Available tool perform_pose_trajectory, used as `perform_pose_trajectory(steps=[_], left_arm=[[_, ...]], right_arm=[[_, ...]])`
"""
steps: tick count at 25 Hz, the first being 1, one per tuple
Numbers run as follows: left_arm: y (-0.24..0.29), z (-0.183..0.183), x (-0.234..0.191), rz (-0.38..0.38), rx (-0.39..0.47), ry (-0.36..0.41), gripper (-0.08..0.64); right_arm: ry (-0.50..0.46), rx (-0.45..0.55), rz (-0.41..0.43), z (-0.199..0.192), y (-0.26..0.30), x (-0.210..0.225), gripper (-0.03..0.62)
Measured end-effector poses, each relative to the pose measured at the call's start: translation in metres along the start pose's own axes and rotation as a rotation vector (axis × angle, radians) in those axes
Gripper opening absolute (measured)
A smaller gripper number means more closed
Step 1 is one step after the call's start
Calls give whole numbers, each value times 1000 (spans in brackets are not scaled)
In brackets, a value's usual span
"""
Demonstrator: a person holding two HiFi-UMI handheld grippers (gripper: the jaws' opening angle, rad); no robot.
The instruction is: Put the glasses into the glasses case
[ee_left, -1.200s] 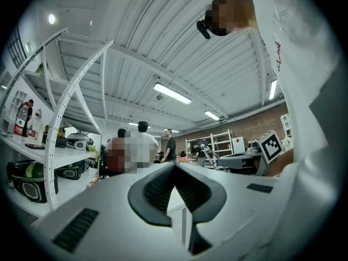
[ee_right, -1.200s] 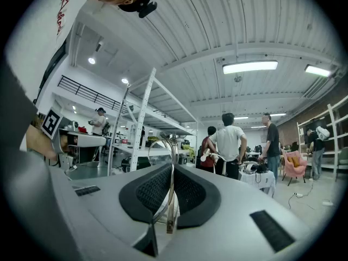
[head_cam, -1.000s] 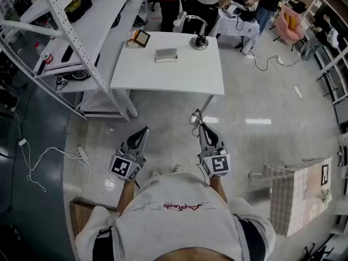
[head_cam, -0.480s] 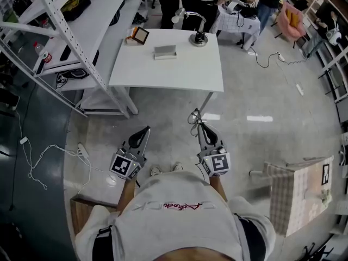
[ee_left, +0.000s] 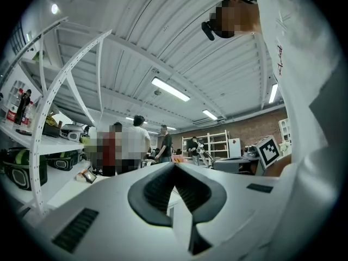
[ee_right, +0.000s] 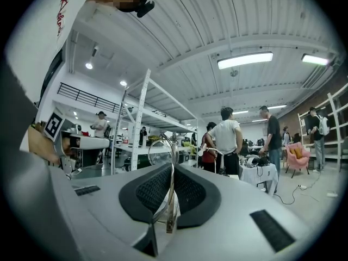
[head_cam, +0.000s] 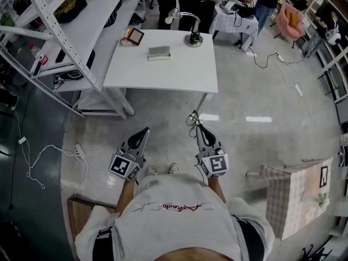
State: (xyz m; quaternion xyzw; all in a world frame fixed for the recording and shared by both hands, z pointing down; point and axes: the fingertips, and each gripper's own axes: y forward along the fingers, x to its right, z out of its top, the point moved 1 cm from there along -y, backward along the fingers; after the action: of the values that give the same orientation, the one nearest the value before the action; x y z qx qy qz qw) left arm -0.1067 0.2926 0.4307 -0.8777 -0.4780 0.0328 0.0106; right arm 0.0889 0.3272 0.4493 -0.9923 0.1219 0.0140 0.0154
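Right tool (ee_right: 173, 167) is clamped on the glasses (ee_right: 161, 152) (lenses project past the tips). Left tool (ee_left: 175, 165) is closed and empty. Glasses case (head_cam: 159, 53) lies on the bench (head_cam: 163, 78), well apart from both.

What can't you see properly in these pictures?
Glasses: in the head view just a tiny wire at the right tool's tip, too small for detail.
Grey case on the white table: head view, too small to tell open or shut.
Case, left gripper view: not visible; the left tool's body fills the bottom.
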Motion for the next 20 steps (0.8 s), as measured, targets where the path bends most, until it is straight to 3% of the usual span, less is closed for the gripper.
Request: perform_pose_trajectory(steps=[20], left_arm=[[38,-13,11,-9,-19,3,14]], right_arm=[[26,-8,13,-20,7,31,17]])
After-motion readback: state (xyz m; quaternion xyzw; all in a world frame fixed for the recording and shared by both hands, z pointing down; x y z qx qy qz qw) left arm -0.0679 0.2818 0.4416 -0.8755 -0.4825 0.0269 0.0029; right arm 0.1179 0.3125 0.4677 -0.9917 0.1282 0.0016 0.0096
